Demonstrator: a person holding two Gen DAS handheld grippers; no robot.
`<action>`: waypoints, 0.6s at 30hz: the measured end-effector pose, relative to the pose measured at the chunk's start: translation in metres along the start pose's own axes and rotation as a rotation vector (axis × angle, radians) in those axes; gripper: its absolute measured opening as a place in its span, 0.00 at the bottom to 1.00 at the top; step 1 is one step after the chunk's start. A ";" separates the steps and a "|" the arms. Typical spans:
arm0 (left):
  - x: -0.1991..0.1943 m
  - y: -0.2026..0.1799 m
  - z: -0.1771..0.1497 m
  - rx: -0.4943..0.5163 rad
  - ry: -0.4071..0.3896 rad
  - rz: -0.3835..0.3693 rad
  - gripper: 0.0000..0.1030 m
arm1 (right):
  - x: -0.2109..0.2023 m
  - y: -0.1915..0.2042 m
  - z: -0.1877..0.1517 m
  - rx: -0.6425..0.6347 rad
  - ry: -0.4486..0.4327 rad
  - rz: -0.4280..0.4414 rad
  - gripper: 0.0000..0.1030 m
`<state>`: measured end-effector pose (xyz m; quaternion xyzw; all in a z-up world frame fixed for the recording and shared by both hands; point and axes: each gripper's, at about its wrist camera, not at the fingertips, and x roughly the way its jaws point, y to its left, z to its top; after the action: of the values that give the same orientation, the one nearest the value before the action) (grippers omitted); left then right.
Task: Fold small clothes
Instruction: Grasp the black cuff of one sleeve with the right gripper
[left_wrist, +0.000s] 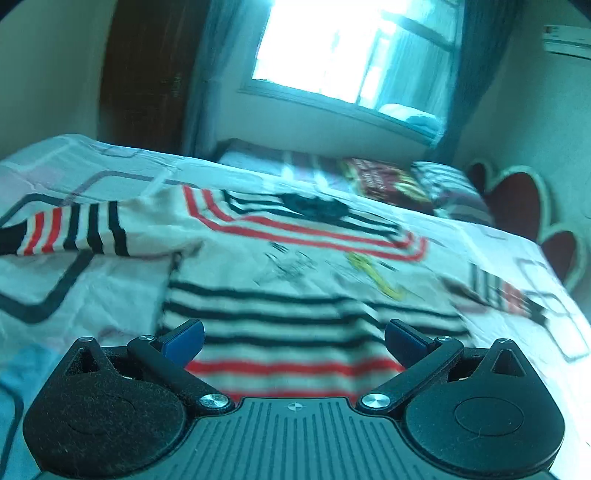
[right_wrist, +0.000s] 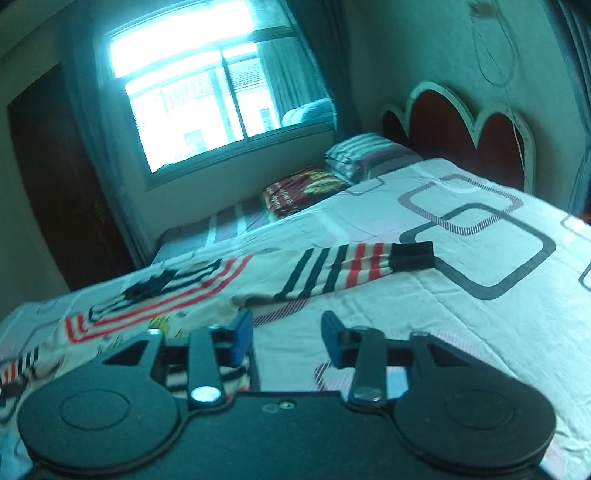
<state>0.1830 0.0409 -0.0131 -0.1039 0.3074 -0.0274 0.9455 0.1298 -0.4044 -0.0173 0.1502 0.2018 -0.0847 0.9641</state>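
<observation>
A small white sweater (left_wrist: 295, 258) with black and red stripes and a printed front lies spread flat on the bed, both sleeves stretched out. My left gripper (left_wrist: 294, 330) hangs open just above its striped hem, with nothing between the blue pads. In the right wrist view the sweater (right_wrist: 155, 295) lies to the left, and its right sleeve (right_wrist: 351, 267) with a black cuff reaches across the sheet. My right gripper (right_wrist: 287, 319) is beside the sweater's edge, below that sleeve. Its jaws stand partly apart over the bare sheet and hold nothing.
The bed sheet (right_wrist: 461, 295) is white with grey and black rounded squares. A folded red blanket (right_wrist: 303, 188) and a striped pillow (right_wrist: 365, 155) lie at the far side, below the window (right_wrist: 207, 85). A red scalloped headboard (right_wrist: 454, 125) stands at the right.
</observation>
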 end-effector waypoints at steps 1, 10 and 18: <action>0.012 0.002 0.005 0.004 -0.002 0.012 1.00 | 0.015 -0.012 0.007 0.033 -0.001 -0.005 0.35; 0.093 0.038 0.046 -0.005 0.007 0.167 1.00 | 0.184 -0.135 0.034 0.408 0.039 -0.121 0.31; 0.145 0.057 0.055 -0.020 0.021 0.212 1.00 | 0.253 -0.191 0.000 0.703 0.052 -0.075 0.16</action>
<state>0.3316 0.0892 -0.0651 -0.0800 0.3268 0.0747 0.9387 0.3162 -0.6098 -0.1712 0.4674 0.1901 -0.1804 0.8443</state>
